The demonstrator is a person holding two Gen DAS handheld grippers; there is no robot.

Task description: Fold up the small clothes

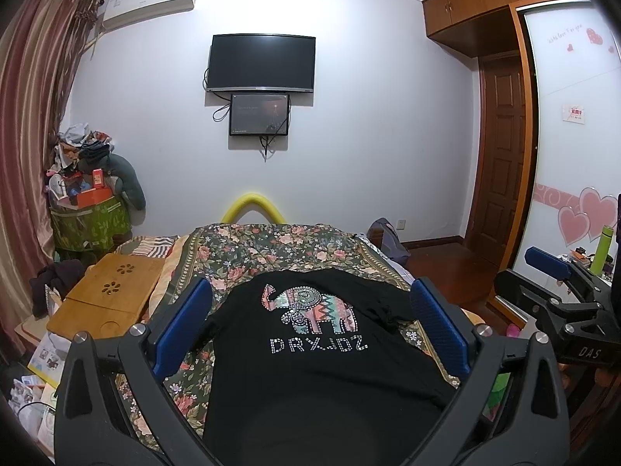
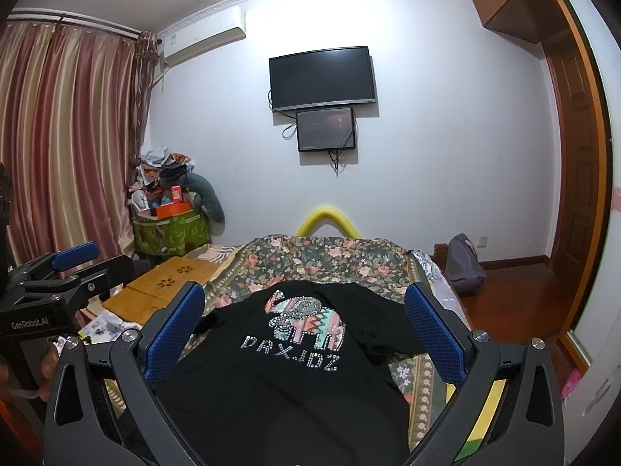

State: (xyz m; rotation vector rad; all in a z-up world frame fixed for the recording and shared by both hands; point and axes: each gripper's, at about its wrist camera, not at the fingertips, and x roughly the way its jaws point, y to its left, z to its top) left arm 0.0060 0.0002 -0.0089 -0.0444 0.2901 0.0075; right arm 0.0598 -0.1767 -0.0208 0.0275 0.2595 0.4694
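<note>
While both tools hover above it, the bed (image 1: 271,248) with its floral bedspread (image 2: 341,260) fills the lower half of each view, the white wall rising at 12 o'clock. A black T-shirt (image 1: 310,369) lies spread flat on the bedspread, print side up, with a beaded elephant motif (image 1: 310,306) and the lettering "DRXJDZ" beneath it; one sleeve (image 1: 392,310) lies rumpled at 3 o'clock of the motif. A wall-mounted television (image 1: 262,63) hangs at 12 o'clock, with a smaller screen (image 1: 259,114) just below it. A bamboo lap desk (image 1: 104,299) rests at 9 o'clock of the shirt.

The left gripper (image 1: 310,322) is released: its blue pads (image 1: 182,326) stand wide apart, framing the shirt without touching it. The right gripper (image 2: 306,330) is likewise spread open and empty, its blue pads (image 2: 434,334) on either side of the print. Each tool appears at the edge of the other's view.
</note>
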